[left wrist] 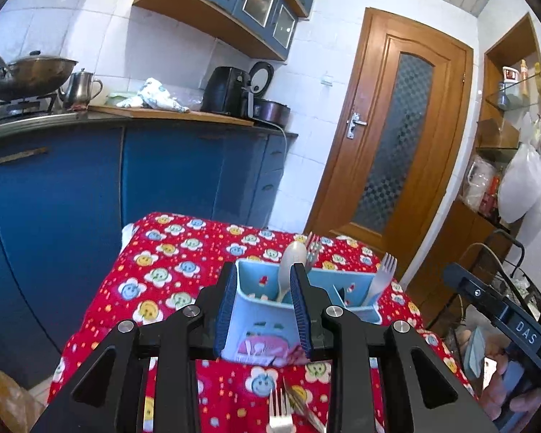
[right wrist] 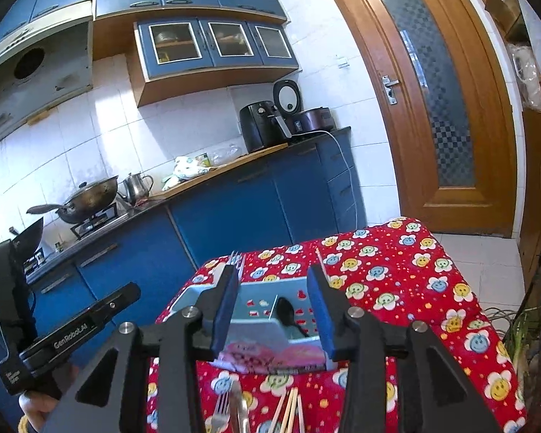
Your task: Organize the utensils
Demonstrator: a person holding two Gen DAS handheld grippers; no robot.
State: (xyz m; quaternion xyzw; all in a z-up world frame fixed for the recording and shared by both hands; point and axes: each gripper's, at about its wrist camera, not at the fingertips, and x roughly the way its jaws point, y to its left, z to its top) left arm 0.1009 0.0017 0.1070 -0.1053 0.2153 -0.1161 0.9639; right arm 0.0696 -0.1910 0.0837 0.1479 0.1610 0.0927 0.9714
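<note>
A light-blue utensil holder (left wrist: 256, 321) stands on the red flowered tablecloth (left wrist: 169, 267). It holds a spoon (left wrist: 292, 263) and forks (left wrist: 382, 274). My left gripper (left wrist: 263, 310) is open and empty, its pads on either side of the holder's left compartment. A loose fork (left wrist: 279, 415) lies on the cloth below it. In the right wrist view the holder (right wrist: 270, 321) sits between the fingers of my open, empty right gripper (right wrist: 274, 306). A fork (right wrist: 221, 411), a knife (right wrist: 238, 407) and wooden chopsticks (right wrist: 288, 411) lie on the cloth in front.
Blue kitchen cabinets (left wrist: 90, 187) with a wok (left wrist: 29, 75) and kettle (left wrist: 79, 86) stand behind the table. A wooden door (left wrist: 396, 133) is at right, an air fryer (right wrist: 259, 126) on the counter. The other gripper's body (right wrist: 54, 339) shows at left.
</note>
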